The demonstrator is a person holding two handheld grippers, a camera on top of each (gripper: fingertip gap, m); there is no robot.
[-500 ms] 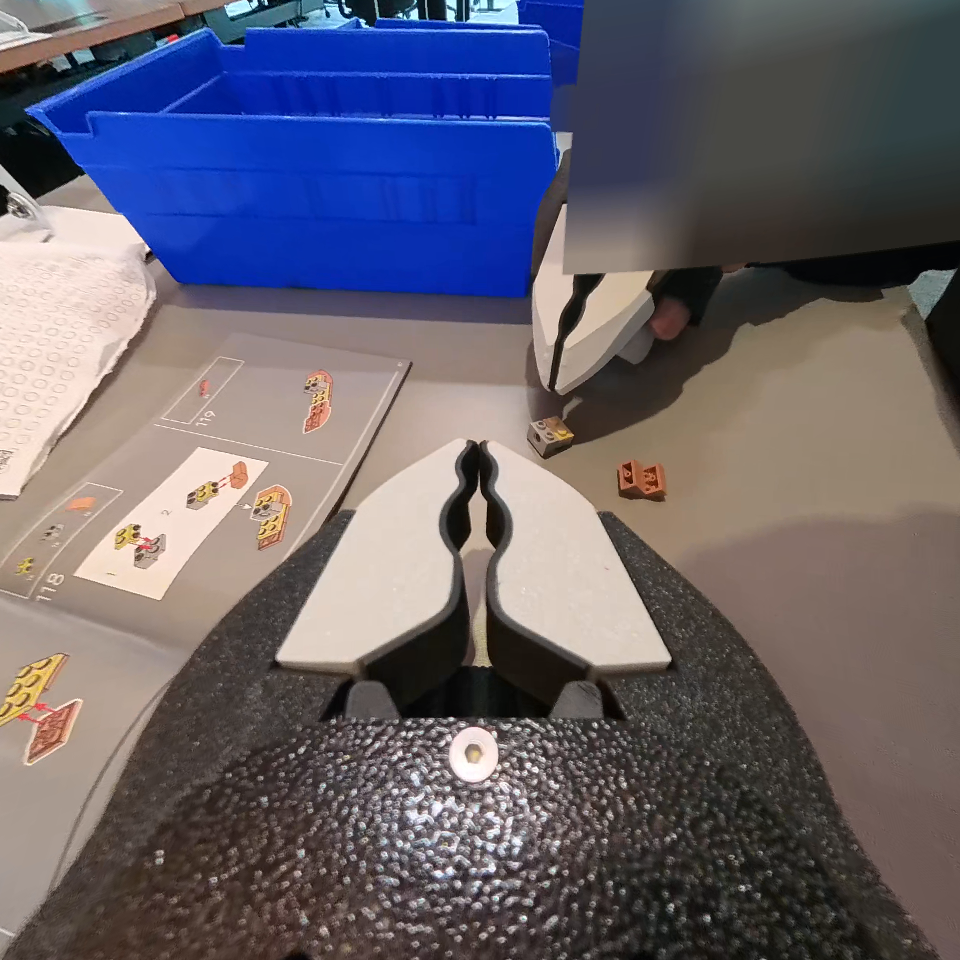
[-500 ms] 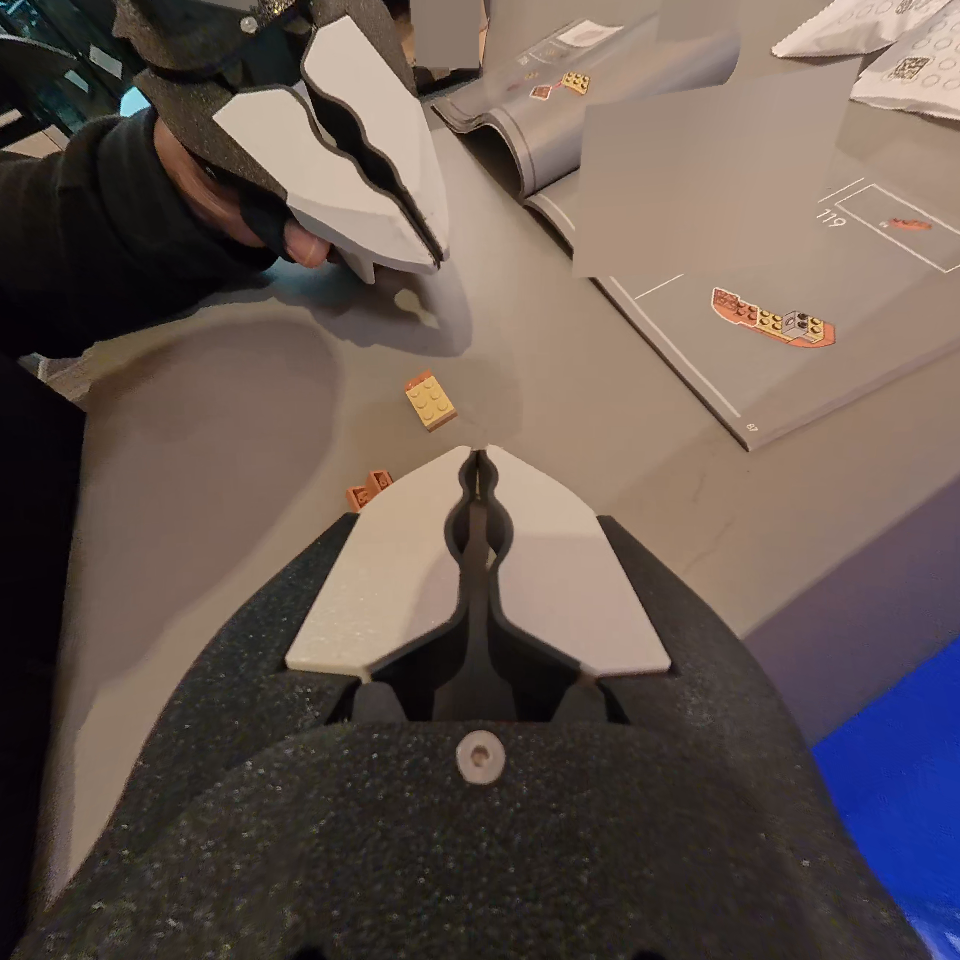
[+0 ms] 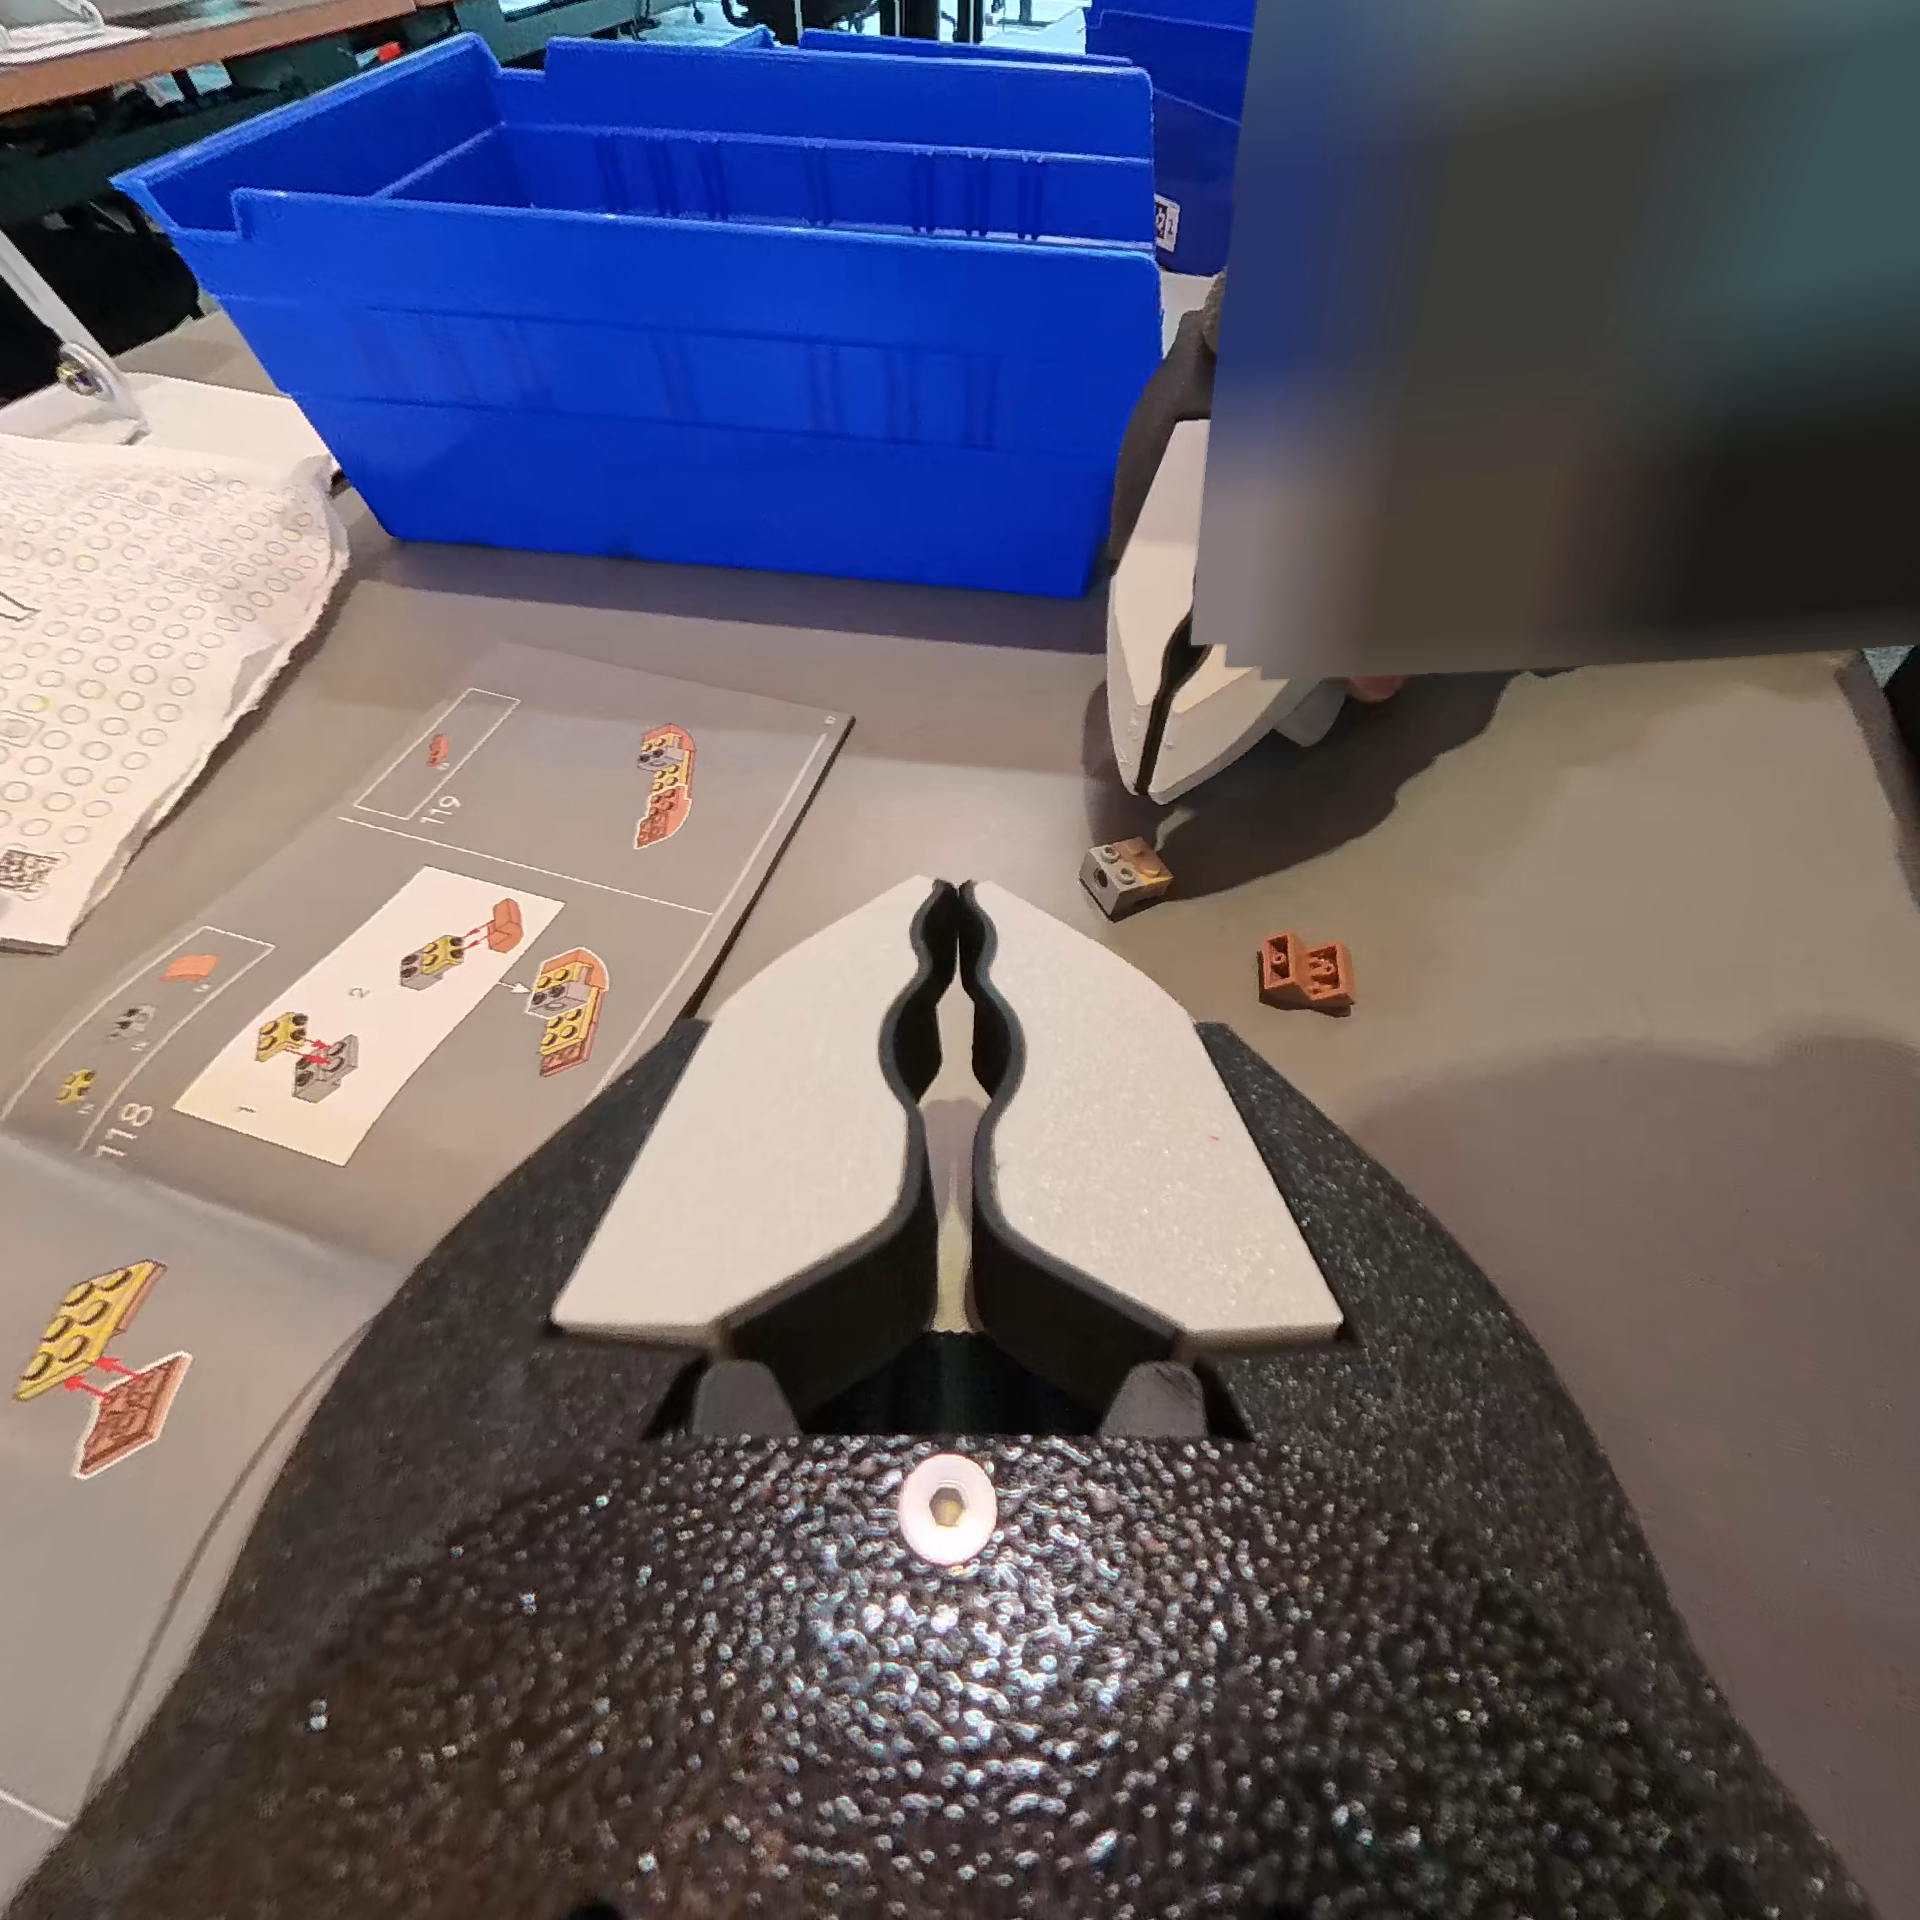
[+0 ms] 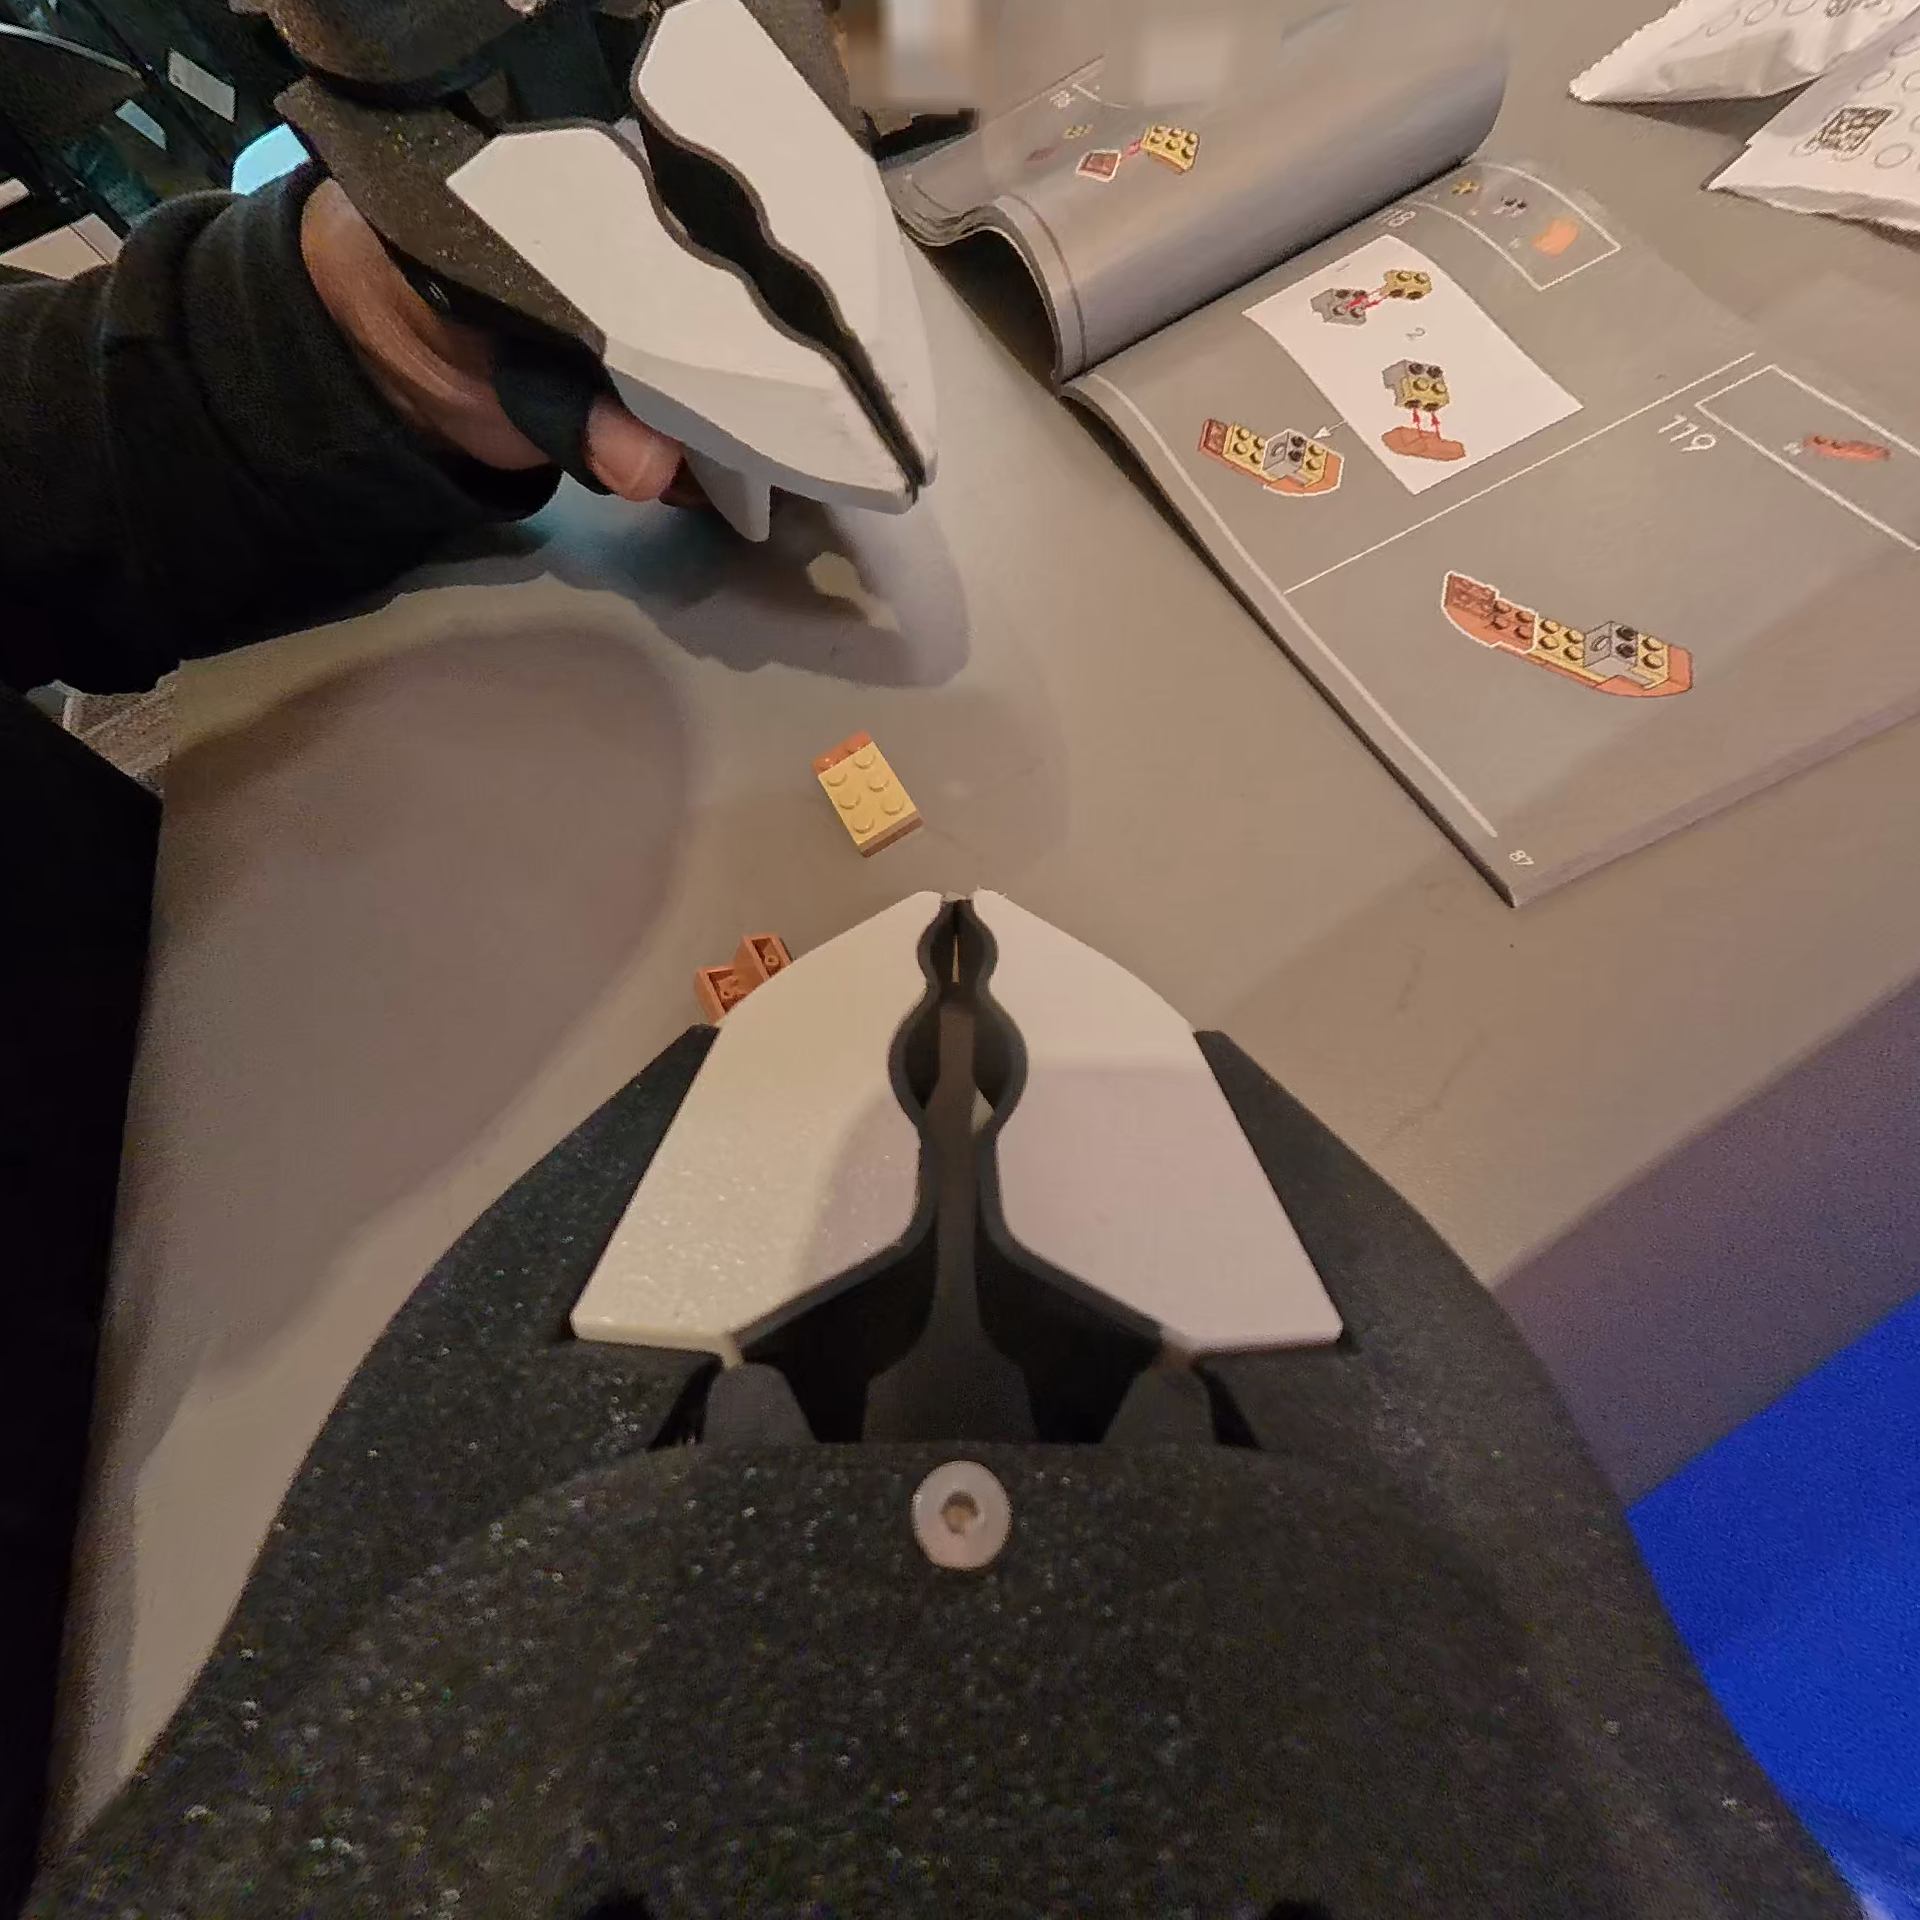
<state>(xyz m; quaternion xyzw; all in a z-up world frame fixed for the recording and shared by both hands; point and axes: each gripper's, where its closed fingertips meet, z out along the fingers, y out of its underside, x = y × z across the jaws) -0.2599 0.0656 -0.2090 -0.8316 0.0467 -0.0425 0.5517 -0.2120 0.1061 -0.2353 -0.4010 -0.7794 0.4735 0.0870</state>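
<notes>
Both my jaws are pressed together on nothing. My right gripper [image 4: 961,902] hovers nearest a small stack of bricks [image 4: 868,795], tan plate on brown, lying on the desk [image 4: 1195,935] with a brown bracket piece [image 4: 743,971] beside it. The stack looks light, stiff and smooth; its long flat sides offer the surest hold. My left gripper [image 3: 956,888] hangs above the booklet [image 3: 582,831].

Blue bins [image 3: 675,416], an open instruction booklet [image 3: 582,831] and white bags [image 3: 125,644] on a grey table [image 3: 1558,1195].
</notes>
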